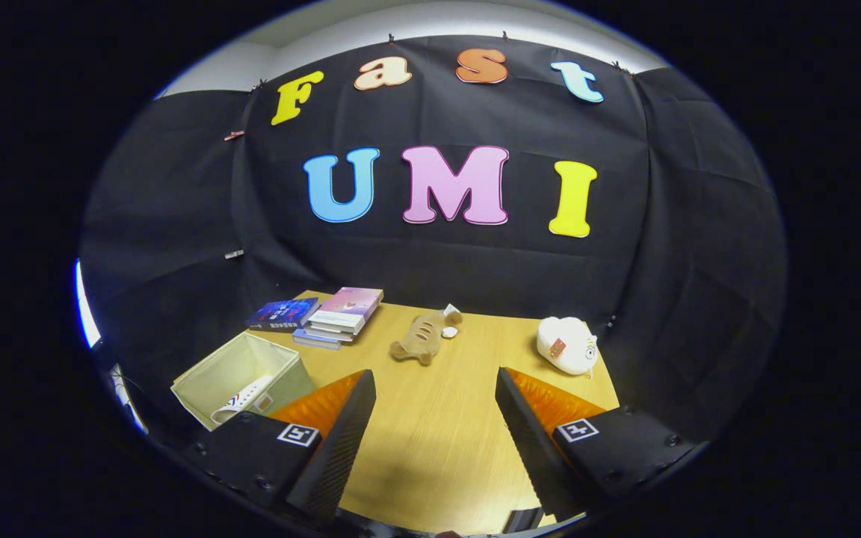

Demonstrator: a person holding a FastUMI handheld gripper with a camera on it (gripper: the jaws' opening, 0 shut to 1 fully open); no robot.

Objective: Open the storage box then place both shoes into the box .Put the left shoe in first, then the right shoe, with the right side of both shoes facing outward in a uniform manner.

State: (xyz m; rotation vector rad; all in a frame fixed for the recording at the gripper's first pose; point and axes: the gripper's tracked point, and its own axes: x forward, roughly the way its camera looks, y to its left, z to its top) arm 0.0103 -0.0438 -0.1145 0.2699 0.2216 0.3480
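One white shoe (244, 398) lies in the open storage box (206, 377), left of the spread, empty tool (436, 396).

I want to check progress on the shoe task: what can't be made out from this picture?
- Shoe in the storage box, gripper view: partly hidden by the box wall and the finger; left or right unclear.
- Whether a second shoe lies in the box: same cover.
- Book covers: too small.
- The open gripper holds nothing.
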